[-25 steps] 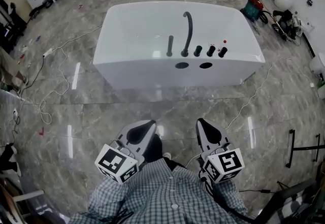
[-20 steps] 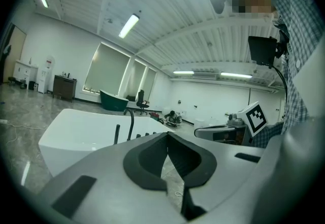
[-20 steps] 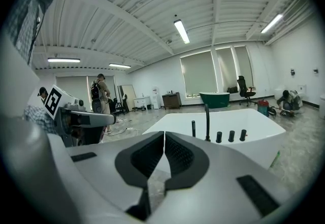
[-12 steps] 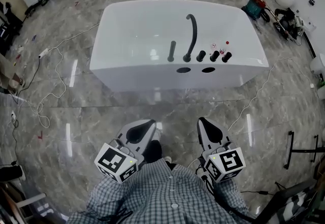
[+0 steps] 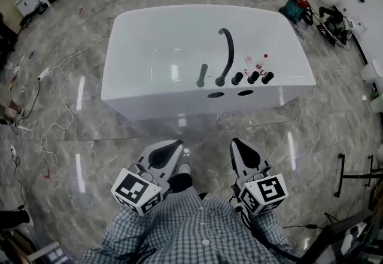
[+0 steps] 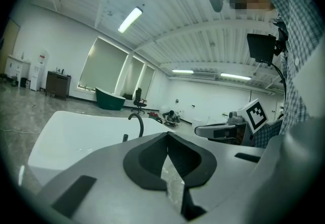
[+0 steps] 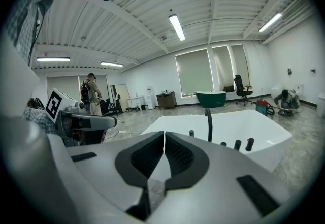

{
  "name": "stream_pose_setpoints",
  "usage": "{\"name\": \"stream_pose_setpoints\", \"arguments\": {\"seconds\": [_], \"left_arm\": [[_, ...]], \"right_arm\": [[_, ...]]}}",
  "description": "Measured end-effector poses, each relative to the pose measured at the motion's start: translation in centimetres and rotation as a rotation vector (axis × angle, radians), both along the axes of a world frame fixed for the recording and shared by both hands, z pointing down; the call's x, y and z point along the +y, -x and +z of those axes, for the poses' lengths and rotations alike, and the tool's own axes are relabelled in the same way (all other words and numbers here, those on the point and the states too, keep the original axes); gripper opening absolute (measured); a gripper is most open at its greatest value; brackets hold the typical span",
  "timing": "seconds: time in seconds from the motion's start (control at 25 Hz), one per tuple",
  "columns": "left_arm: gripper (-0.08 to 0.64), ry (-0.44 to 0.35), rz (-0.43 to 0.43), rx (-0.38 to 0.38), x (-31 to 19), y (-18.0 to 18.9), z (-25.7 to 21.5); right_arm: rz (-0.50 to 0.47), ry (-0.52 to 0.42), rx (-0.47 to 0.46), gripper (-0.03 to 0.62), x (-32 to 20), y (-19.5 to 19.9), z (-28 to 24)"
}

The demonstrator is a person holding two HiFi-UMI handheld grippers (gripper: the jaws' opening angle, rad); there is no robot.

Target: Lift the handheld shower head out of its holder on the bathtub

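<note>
Held close to a person's checked shirt, the left claw (image 5: 172,146) and the right claw (image 5: 239,145) are both closed and empty above the marble floor (image 5: 90,137), well short of the white bathtub (image 5: 179,101). On the tub's near ledge the handheld shower head (image 5: 202,75) stands upright in its holder, just left of the curved spout (image 5: 227,53) and a row of dark knobs (image 5: 253,76). The step in hand appears to be the approach; next, one claw must reach the ledge, open, and close round the shower head before lifting it straight up.

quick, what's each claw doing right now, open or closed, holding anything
left claw: closed, holding nothing
right claw: closed, holding nothing
</note>
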State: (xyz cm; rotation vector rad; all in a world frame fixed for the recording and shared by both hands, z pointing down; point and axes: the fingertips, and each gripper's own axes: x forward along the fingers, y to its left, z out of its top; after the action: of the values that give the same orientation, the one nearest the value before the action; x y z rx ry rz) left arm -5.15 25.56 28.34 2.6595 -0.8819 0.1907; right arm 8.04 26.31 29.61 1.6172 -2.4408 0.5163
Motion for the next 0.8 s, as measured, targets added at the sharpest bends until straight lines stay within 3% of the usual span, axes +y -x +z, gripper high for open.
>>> {"name": "stream_pose_setpoints", "arguments": {"seconds": [0.8], "left_arm": [[0.006, 0.037, -0.014, 0.02, -8.9, 2.9, 1.1]], "right_arm": [[0.013, 0.02, 0.005, 0.02, -8.6, 2.4, 0.5]]}}
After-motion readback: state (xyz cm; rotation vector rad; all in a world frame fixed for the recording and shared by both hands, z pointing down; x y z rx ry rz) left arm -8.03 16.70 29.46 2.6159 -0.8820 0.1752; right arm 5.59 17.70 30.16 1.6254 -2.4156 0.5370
